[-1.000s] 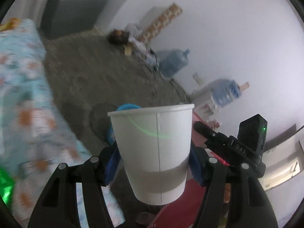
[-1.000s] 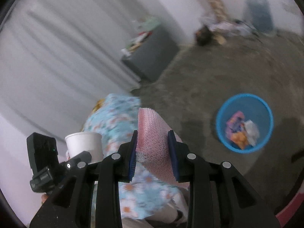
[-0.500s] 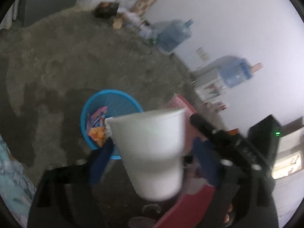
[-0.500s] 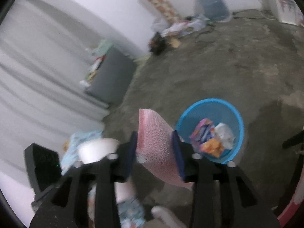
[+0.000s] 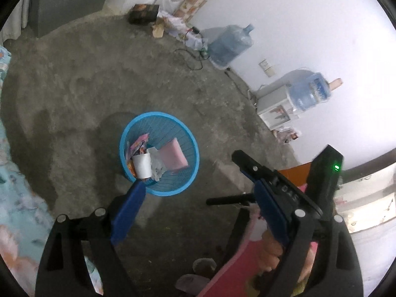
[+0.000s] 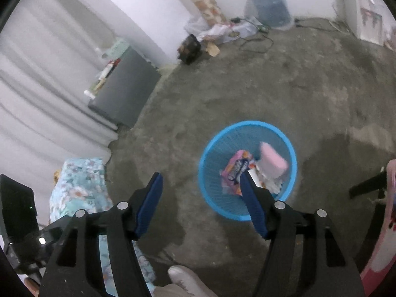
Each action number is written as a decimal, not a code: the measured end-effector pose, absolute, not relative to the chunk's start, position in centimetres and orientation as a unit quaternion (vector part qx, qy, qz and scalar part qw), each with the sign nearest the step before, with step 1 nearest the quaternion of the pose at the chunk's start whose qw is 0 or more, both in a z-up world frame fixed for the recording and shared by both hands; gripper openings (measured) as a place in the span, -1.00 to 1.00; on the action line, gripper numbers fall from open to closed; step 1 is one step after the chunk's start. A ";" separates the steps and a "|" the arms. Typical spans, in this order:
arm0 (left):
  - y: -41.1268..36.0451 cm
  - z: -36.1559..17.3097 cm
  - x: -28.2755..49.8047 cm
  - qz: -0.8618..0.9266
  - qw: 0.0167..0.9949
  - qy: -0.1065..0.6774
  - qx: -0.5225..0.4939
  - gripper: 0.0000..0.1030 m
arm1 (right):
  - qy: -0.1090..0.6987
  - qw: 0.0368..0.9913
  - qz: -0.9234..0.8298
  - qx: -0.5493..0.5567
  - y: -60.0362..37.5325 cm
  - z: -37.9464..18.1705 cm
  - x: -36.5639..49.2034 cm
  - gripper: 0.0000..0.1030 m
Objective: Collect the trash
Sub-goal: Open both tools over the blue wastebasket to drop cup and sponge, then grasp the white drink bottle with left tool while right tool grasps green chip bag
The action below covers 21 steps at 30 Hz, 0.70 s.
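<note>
A blue mesh trash basket [image 5: 173, 188] stands on the concrete floor; it also shows in the right wrist view [image 6: 210, 148]. Inside lie a white paper cup [image 5: 142, 165], a pink bubble-wrap pouch [image 5: 173, 157] and colourful wrappers [image 5: 137, 147]. The pouch [image 6: 273, 160] and wrappers [image 6: 236, 169] show in the right view too. My left gripper [image 5: 195, 185] is open and empty above the basket's near rim. My right gripper [image 6: 200, 183] is open and empty above the basket's left side.
A floral bedspread [image 5: 17, 212] lies at the left. A grey cabinet [image 6: 126, 94] stands by the curtain. Water jugs [image 5: 230, 44] and a dispenser [image 5: 277, 109] line the far wall. A pink chair [image 5: 237, 267] and a slippered foot [image 6: 188, 282] are close below.
Both grippers swung from the bed to over the basket and opened. The paper cup and the pink pouch dropped into the basket.
</note>
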State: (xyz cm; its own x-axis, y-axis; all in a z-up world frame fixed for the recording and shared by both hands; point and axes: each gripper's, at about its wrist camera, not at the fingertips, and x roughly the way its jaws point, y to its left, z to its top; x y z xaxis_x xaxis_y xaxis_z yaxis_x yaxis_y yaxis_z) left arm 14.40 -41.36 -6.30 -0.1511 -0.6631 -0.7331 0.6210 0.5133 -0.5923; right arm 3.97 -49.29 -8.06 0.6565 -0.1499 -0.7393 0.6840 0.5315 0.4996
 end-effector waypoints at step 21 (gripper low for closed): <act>-0.5 5.1 9.3 -0.332 0.861 0.366 -0.122 0.84 | 0.378 0.868 0.084 0.311 -25.4 0.9 13.4 0.50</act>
State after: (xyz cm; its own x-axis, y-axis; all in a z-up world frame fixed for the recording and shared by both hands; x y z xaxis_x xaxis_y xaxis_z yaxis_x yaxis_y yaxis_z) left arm 9.30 -0.51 5.14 0.5116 -0.6606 -0.5494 0.4826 0.7500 -0.4523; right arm 13.42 -25.45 0.94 0.7000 0.3820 -0.6034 0.0888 0.7918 0.6043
